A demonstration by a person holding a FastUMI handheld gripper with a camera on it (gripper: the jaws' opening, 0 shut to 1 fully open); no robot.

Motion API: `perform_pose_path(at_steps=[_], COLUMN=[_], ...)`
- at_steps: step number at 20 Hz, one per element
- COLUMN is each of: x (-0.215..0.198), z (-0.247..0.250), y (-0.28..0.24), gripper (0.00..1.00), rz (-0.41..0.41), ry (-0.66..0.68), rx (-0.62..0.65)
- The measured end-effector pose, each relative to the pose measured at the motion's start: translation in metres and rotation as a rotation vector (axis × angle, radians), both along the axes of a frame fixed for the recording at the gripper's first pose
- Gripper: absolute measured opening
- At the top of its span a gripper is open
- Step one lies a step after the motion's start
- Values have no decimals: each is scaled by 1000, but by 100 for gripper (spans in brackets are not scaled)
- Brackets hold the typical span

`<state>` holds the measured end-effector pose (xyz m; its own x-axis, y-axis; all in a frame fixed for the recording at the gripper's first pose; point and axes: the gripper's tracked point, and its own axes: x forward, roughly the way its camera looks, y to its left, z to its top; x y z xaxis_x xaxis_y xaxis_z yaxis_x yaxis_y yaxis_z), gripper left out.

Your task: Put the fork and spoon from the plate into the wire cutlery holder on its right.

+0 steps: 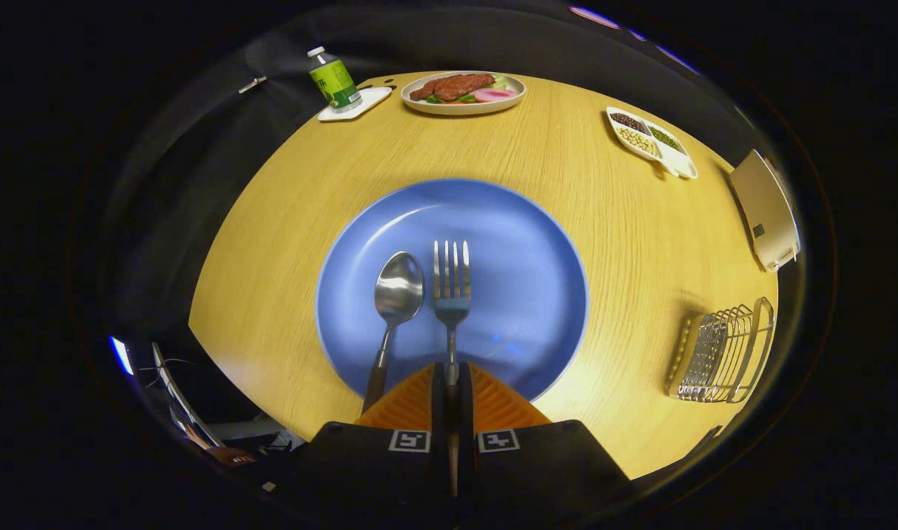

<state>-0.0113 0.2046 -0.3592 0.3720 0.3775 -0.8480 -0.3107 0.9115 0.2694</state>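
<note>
Fork [451, 294] tines pointing away, fingers [422, 397] clamping handle

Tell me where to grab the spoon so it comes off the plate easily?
Best by its handle. The spoon lies flat on the blue plate, bowl pointing away, handle sticking over the near rim beside the gripper. Come from the near side, probably fingers either side of the thin handle. The gripper is shut on the fork, so that goes first.
</note>
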Motion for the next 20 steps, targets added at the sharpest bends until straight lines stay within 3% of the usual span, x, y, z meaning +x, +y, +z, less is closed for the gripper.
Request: perform_pose_path(at_steps=[4,12,20], x=[0,-8,-33], z=[35,83,81], y=[-25,-125,-241], gripper=[9,9,9], rz=[-10,-39,-11], ry=[-33,-27,77], rx=[48,65,-104])
